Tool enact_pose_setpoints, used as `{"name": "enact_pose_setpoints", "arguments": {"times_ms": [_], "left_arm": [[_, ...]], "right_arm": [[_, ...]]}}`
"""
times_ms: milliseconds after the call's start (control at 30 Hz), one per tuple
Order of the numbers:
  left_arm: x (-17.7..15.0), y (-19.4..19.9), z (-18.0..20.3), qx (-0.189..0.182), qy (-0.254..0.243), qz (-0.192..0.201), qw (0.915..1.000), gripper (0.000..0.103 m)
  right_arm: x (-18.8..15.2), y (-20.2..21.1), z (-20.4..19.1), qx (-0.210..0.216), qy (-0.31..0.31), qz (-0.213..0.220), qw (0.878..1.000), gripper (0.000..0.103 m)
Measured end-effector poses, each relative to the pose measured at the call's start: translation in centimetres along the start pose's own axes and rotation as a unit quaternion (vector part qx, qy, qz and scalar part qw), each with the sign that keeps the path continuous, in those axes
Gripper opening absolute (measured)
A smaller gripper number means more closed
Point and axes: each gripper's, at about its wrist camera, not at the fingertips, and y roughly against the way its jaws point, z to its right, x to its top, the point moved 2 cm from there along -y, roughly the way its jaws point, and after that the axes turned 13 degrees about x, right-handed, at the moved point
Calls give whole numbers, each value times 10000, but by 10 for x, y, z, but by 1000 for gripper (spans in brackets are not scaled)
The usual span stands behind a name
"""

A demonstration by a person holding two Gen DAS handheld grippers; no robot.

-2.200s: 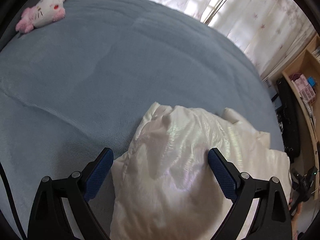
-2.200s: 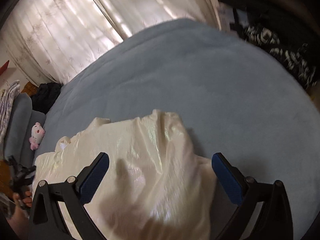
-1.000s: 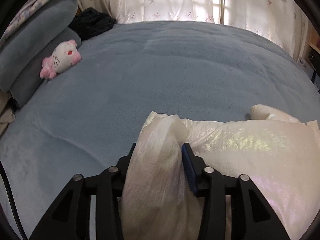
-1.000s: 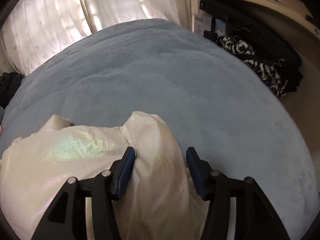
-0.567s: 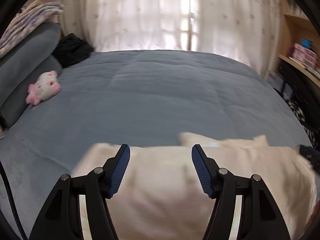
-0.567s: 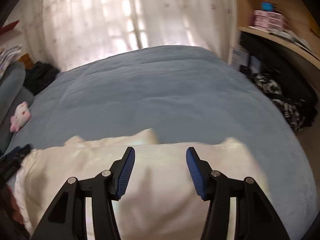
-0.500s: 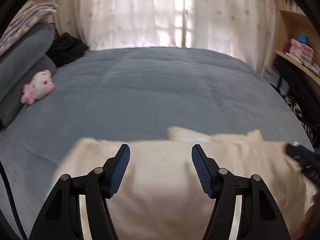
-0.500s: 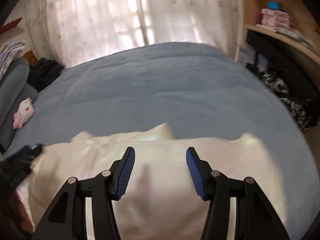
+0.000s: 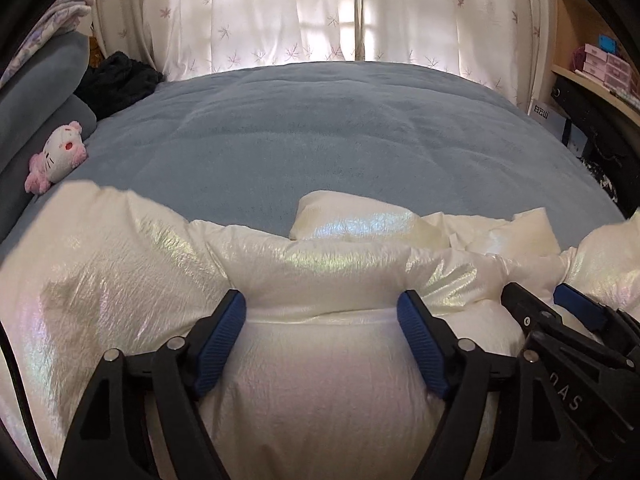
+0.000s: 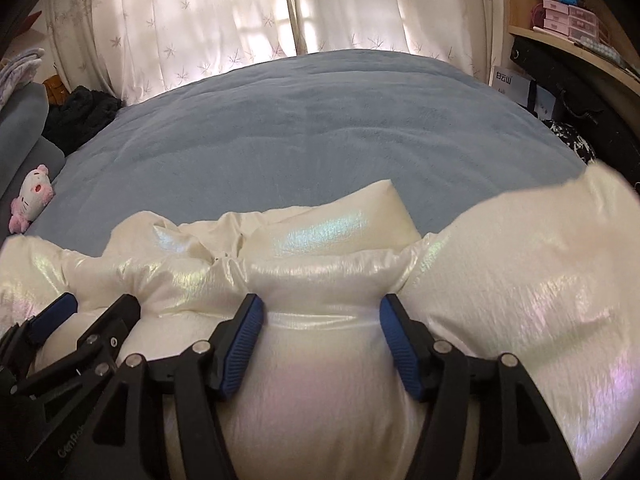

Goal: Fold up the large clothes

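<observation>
While both claws sit side by side at the near edge of the bed [image 9: 340,128], each has a bulge of the white puffer jacket [image 9: 320,380] pinched between its blue pads. In the left wrist view, the left claw [image 9: 322,316] is partly closed, its two pads pressing into a puffed fold of the jacket that swells between them. The right claw [image 9: 536,296] shows at the right edge of that view, also sunk into the fabric. In the right wrist view, the right claw [image 10: 320,312] grips a similar bulge, jaws at a narrow-to-medium gap with fabric filling it, and the left claw [image 10: 96,304] appears at the lower left, close beside it.

The jacket is glossy, cream-white with an iridescent sheen, and lies bunched across the near part of the blue-grey bedcover. A rounded padded section [image 9: 352,220] lies on the bed just beyond the gripped edge. Jacket fabric rises to either side of the claws, blurred at the far right of the right wrist view.

Noted elsewhere: a pink and white plush toy [image 9: 56,156] at the left side of the bed against grey pillows [image 9: 36,92]; a dark garment [image 9: 116,80] near the pillows; patterned white curtains [image 9: 320,12] behind the bed; a wooden shelf with pink boxes [image 10: 560,16] at the right
</observation>
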Motion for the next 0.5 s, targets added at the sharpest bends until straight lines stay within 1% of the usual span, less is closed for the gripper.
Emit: {"name": "enact_pose_setpoints", "arguments": {"times_ms": [100,200,500], "left_arm": [[-4,-6,1,25,13,92,10000,79],[-10,-6,3,1,49,163,9999,79],[-14,-16,2,-61,104,146,9998,79]], "right_arm": [[-7,-3,2,20,-44,165,9999,63],[-10,-6,1,9,-16,220,9998,63],[-11,-17,5,6,-9,327,9995,63]]}}
